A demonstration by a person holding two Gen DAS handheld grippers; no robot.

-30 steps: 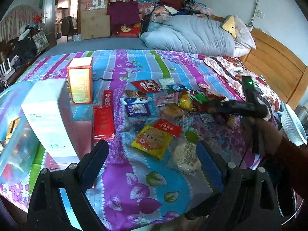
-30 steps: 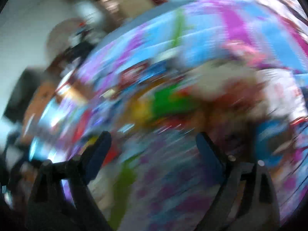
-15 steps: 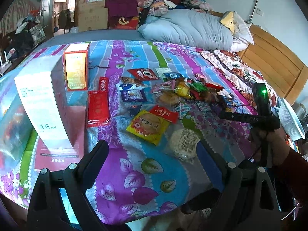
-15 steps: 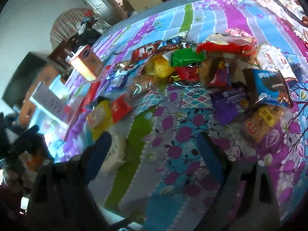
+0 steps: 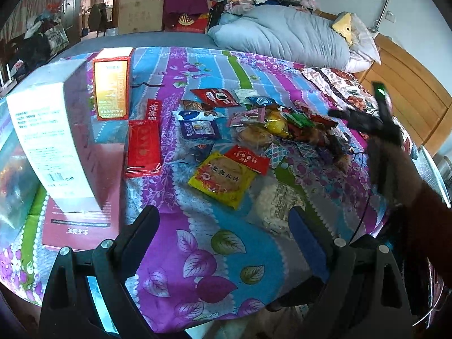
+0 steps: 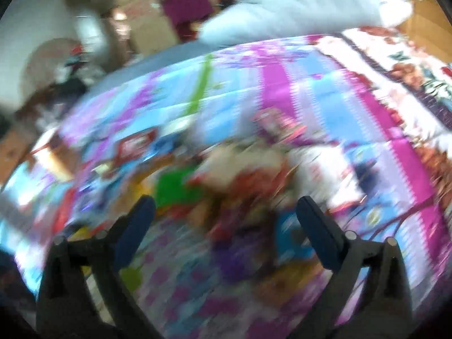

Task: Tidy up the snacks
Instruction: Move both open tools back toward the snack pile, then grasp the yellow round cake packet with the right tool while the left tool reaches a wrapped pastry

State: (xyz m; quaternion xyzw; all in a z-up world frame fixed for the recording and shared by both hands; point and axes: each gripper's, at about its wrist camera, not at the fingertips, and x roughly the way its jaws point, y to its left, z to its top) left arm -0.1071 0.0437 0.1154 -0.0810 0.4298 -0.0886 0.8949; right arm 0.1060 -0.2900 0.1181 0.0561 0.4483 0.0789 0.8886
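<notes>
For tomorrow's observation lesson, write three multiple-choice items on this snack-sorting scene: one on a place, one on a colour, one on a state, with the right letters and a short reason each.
1. Where does the orange box stand?
A. upright on the bedspread, beyond the white box
B. on the grey duvet
C. inside a drawer

2. What colour is the packet nearest the left gripper?
A. black
B. yellow
C. silver

3. How do the left gripper's jaws stand?
A. shut on a packet
B. shut on nothing
C. open, holding nothing

Answers: 1 A, it stands on the striped cloth; 2 B, the yellow packet lies just ahead; 3 C, bare cloth shows between the fingers.
</notes>
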